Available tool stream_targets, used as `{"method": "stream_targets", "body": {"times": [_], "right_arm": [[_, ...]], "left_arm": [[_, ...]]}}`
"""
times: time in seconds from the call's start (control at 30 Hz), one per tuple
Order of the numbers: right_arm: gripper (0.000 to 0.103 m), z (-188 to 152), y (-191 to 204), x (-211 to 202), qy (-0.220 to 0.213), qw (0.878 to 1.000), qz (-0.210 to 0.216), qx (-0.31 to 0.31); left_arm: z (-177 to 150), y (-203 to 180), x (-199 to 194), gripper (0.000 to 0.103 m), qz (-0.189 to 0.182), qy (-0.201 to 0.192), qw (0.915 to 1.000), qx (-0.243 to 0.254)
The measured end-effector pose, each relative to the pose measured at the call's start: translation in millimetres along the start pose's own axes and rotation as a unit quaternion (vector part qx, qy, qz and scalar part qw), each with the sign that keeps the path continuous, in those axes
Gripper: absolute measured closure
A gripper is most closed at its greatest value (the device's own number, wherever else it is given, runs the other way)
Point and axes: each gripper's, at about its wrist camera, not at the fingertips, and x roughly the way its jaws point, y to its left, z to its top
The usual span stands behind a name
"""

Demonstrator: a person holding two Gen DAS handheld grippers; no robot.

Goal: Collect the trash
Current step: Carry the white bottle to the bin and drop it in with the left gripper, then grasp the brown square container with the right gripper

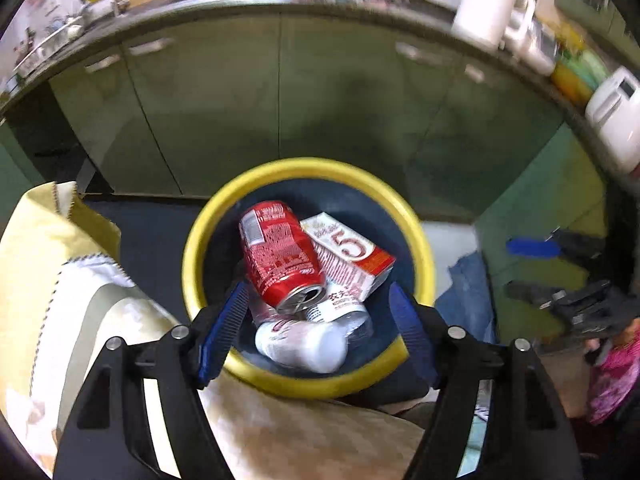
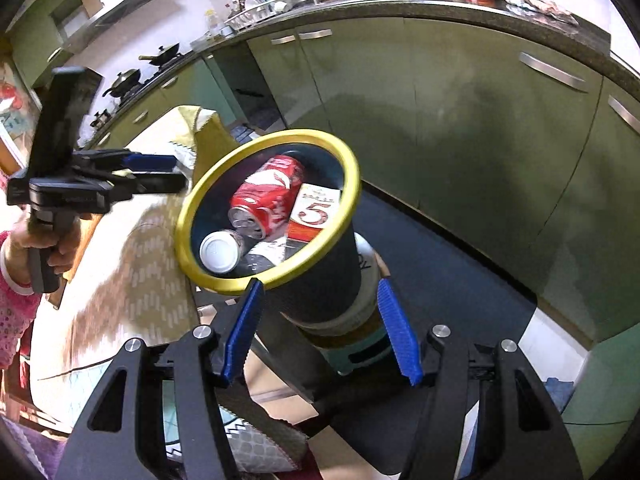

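**Bin half full, both grippers near its rim**

While the left gripper (image 1: pixel 320 320) hangs right over the mouth of the trash bin (image 1: pixel 192 256), its blue pads stand spread with nothing between them. Inside the dark, yellow-rimmed bin lie a red soda can (image 1: pixel 280 256) on its side with its opened top showing, a white-and-red carton (image 1: pixel 352 256) printed with a large 5, and a clear plastic bottle (image 1: pixel 304 344) with a white cap, all touching one another.

From the right wrist view, the right gripper (image 2: pixel 320 328) brackets the bin's (image 2: pixel 320 288) dark outer wall below the rim; whether its pads press the wall I cannot tell. The bin tilts toward a table draped in a pale patterned cloth (image 2: pixel 132 280) and sits just beside its edge. Green cabinet doors (image 2: pixel 460 128) curve behind, with open dark floor (image 2: pixel 432 272) between them and the bin.
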Motion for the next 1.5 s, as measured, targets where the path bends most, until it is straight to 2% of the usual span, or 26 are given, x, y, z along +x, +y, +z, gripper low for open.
{"method": "stream_targets", "body": {"times": [0.17, 0.27, 0.3, 0.33, 0.47, 0.6, 0.73, 0.8, 0.9, 0.97, 1.07, 1.23, 1.27, 1.37, 1.47, 1.5], "right_arm": [[0.044, 3, 23, 3, 0.001, 1.000, 0.011, -0.022], [0.044, 9, 44, 7, 0.003, 0.999, 0.016, -0.042], [0.044, 11, 51, 9, 0.004, 0.999, 0.019, -0.050], [0.044, 15, 63, 13, 0.006, 0.998, 0.023, -0.062], [0.044, 25, 117, 26, 0.016, 0.992, 0.049, -0.115], [0.044, 33, 187, 45, 0.032, 0.979, 0.087, -0.181], [0.044, 30, 264, 63, 0.051, 0.959, 0.132, -0.245], [0.044, 20, 312, 70, 0.059, 0.944, 0.157, -0.283], [0.044, 3, 361, 76, 0.069, 0.919, 0.196, -0.334], [0.044, -11, 390, 78, 0.073, 0.895, 0.224, -0.378], [0.044, -30, 421, 83, 0.080, 0.866, 0.247, -0.428], [0.044, -44, 463, 94, 0.087, 0.828, 0.275, -0.481], [0.044, -42, 463, 95, 0.085, 0.824, 0.276, -0.488], [0.029, -40, 474, 106, 0.087, 0.811, 0.286, -0.504], [0.029, -40, 480, 118, 0.105, 0.795, 0.289, -0.523], [0.029, -40, 480, 120, 0.109, 0.793, 0.290, -0.525]], "left_arm": [[-39, 4, -86, 0.032, 0.013, -0.083, 0.9959, -0.033], [-81, 13, -137, 0.024, 0.035, -0.113, 0.9905, -0.070], [-97, 15, -153, 0.019, 0.042, -0.123, 0.9883, -0.080], [-119, 19, -172, 0.014, 0.053, -0.135, 0.9848, -0.095], [-188, 32, -224, 0.011, 0.119, -0.162, 0.9685, -0.148], [-253, 44, -264, 0.009, 0.179, -0.174, 0.9466, -0.204], [-296, 54, -291, 0.008, 0.220, -0.178, 0.9268, -0.246], [-314, 56, -301, 0.008, 0.238, -0.181, 0.9183, -0.259], [-329, 59, -308, 0.008, 0.246, -0.178, 0.9124, -0.275], [-339, 63, -312, 0.008, 0.247, -0.179, 0.9092, -0.283], [-346, 63, -315, 0.008, 0.248, -0.180, 0.9095, -0.281], [-346, 61, -314, 0.008, 0.243, -0.187, 0.9113, -0.275], [-346, 61, -313, 0.008, 0.242, -0.187, 0.9118, -0.274], [-344, 61, -310, 0.008, 0.238, -0.184, 0.9143, -0.271], [-344, 60, -307, 0.008, 0.235, -0.182, 0.9168, -0.267], [-344, 60, -307, 0.008, 0.234, -0.181, 0.9172, -0.267]]}}
